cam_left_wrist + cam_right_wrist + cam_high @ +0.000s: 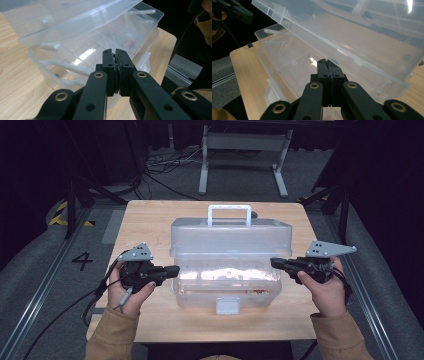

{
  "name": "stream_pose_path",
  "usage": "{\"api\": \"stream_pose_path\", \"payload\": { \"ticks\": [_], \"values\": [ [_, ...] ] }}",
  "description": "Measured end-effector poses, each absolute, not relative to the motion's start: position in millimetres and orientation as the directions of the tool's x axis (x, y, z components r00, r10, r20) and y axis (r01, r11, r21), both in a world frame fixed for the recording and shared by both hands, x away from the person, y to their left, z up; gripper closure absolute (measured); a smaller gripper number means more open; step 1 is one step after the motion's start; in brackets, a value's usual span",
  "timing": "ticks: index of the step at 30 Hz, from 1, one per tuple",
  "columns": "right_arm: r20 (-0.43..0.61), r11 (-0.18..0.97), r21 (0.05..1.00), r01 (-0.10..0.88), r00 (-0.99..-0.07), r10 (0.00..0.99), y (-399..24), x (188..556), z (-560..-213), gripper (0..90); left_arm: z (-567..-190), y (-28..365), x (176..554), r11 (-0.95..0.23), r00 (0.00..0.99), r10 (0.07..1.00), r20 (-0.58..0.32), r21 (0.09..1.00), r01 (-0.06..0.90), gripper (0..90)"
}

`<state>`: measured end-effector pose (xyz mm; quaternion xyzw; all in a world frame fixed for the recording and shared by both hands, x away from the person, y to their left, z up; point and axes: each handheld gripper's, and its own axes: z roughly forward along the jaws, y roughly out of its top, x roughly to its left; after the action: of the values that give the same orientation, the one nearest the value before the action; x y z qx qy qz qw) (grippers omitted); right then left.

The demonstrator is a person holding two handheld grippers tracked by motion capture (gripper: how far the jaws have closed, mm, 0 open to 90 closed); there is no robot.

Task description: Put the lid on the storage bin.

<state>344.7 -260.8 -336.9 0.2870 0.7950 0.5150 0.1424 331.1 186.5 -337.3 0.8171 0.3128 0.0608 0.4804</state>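
While I am watching from the high view, the person's tan sleeves are coming in at the near edge of the counter (150, 325), one hand on each gripper.

The left gripper (172, 270) is sitting at the left end of the clear plastic toolbox (225, 285), tips just beside the box wall below the lid rim. In the left gripper view its fingers (109, 72) are pressing together pad to pad, with nothing between them. I cannot tell whether the tips are touching the box.

The right gripper (275, 263) is mirroring it at the right end of the box, tips right at the seam between lid and base. In the right gripper view its fingers (324, 75) are also standing fully closed on nothing, pointing into the gap under the raised lid.

The toolbox is resting in the middle of the counter, long side toward the person, with a grey latch (228, 305) at the centre of its near wall. The lid (230, 237) is standing partly lifted, tilted above the base, and both gripper views are looking in under it. Through the clear walls I am making out compartment dividers and a few small items, one reddish; too blurred to name.

The white carry handle (229, 213) is standing upright on the lid at the far side. Beyond the counter, a white frame (245, 155) and loose cables (165, 162) are lying on the grey floor.
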Motion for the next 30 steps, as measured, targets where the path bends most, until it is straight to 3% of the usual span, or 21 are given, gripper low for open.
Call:
{"api": "stream_pose_path", "payload": {
  "ticks": [30],
  "values": [
    [0.065, 0.458, 0.805, 0.376, -0.824, 0.563, -261.2, 335.9, -342.1, 88.7, -336.1, 179.3, 329.4, -0.412, 0.785, 0.589, -0.193, 0.764, 0.496, 88.1]
  ]
}}
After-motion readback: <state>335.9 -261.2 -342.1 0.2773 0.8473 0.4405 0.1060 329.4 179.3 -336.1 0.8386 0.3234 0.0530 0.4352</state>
